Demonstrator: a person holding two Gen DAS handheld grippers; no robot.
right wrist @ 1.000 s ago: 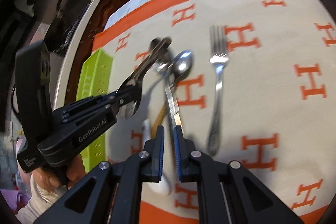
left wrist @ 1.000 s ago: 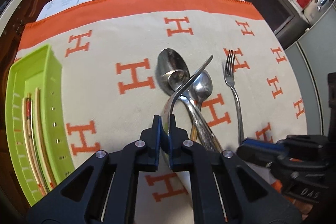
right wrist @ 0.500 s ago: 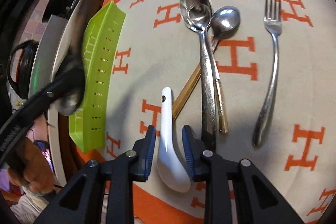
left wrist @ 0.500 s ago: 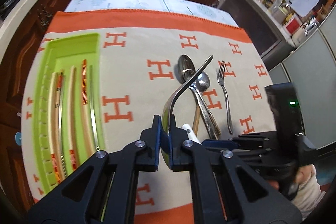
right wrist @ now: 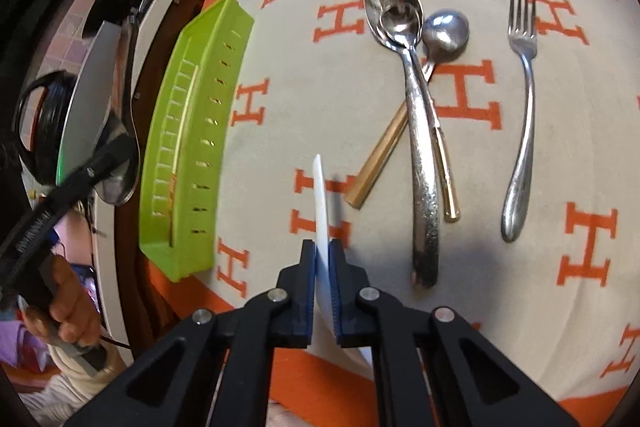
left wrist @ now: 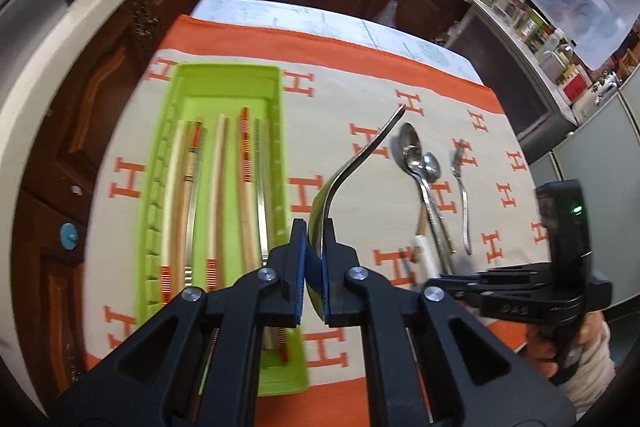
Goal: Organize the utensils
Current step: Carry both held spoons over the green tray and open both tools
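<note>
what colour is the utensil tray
Lime green tray, seen best in the left wrist view, where its inside with chopsticks shows.

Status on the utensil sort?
Done: chopsticks lie in the green tray. In hand: left gripper holds a metal spoon; right gripper holds the white spoon. Left on the cloth: three spoons and a fork.

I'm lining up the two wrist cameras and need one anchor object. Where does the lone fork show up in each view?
Left wrist view: the fork lies small at centre right, rightmost of the loose utensils, tines away from the camera.
Right wrist view: the fork lies large at upper right, tines toward the top.
Shared landmark: the green tray, at the left in both views.
</note>
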